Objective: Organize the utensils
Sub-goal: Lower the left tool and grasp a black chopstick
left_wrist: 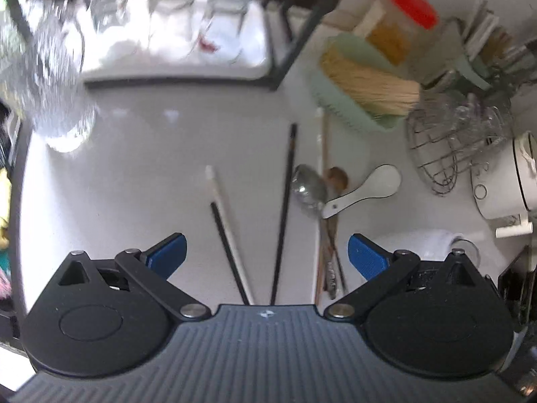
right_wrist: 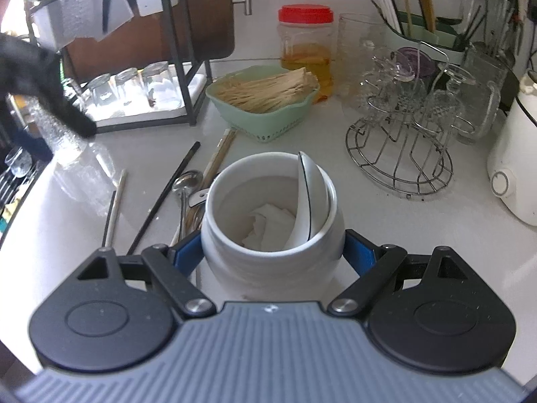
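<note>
My left gripper (left_wrist: 266,253) hangs open over loose utensils on the white counter (left_wrist: 134,168), with nothing between its blue pads. Under it lie a long black chopstick (left_wrist: 285,208), a white chopstick (left_wrist: 225,215) and a shorter black one (left_wrist: 228,252). To their right lie a metal spoon (left_wrist: 308,188), a wooden spoon (left_wrist: 337,176) and a white ceramic spoon (left_wrist: 365,191). My right gripper (right_wrist: 272,252) is shut on a white ceramic jar (right_wrist: 272,258) that stands upright. Inside it are a white spoon (right_wrist: 312,198) and crumpled paper (right_wrist: 268,221).
A green basket (right_wrist: 268,124) of thin sticks stands behind the jar, with a red-lidded plastic jar (right_wrist: 307,50) beyond it. A wire rack (right_wrist: 399,154) with glasses stands right, and a white appliance (right_wrist: 513,168) at the far right. Upturned glasses (right_wrist: 127,87) sit under a black shelf frame at left.
</note>
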### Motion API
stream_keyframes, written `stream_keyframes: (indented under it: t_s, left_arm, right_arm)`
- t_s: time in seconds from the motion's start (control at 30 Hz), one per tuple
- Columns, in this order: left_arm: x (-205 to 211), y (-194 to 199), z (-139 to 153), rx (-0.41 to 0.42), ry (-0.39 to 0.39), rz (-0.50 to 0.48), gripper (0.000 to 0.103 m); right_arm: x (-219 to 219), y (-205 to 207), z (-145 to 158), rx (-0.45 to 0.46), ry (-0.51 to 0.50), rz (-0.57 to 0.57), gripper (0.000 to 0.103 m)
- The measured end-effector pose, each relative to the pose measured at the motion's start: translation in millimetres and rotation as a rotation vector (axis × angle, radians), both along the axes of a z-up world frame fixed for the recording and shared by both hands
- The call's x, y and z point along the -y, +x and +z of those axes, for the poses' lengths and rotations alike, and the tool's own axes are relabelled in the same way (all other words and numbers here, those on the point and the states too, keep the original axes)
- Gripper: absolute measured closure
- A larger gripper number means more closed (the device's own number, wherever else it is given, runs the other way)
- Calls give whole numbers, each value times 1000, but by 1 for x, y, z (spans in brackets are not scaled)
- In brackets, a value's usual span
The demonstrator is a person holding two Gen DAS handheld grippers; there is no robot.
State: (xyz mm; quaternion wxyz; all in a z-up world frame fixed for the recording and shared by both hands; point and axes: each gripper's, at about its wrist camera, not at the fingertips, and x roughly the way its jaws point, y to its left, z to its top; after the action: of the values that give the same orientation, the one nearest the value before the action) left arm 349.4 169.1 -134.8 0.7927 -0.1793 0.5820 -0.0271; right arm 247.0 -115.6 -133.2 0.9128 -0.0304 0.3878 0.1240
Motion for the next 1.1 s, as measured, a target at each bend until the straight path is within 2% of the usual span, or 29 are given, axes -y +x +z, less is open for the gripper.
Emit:
stream_keyframes:
  t_s: [0.17,0.27,0.37,0.4,0.47,0.53,0.63,0.73,1.1]
  left_arm:
    - [-14,2,-30,-22,4,52,3]
    - [-17,4,-44,-37,13,54,13]
    - [-20,5,-56,-59,-4,58,29]
    - [-21,5,-60,-65,3,64,39]
    - [-21,4,-67,-74,4,70,50]
    - [-21,4,-70,-75,17,74,65]
    - [-19,3,-73,-62,45,65,74]
    - [-15,6,-72,-51,71,46,77]
    - [20,16,-73,-37,236,-67,78]
  right_arm:
    - [-4,-2,0,3,2,-43,13]
    - [-5,-4,-1,7,2,-60,13]
    - [-6,-4,0,5,1,-67,13]
    - [-7,-4,-1,5,0,-69,13]
    - [-7,-4,-1,5,0,-76,13]
    - [-8,-4,-1,4,-1,-79,13]
    - [-8,-4,-1,4,0,-80,13]
    - [-8,-4,-1,4,-1,-79,13]
    - [-7,-4,-1,9,-5,-72,13]
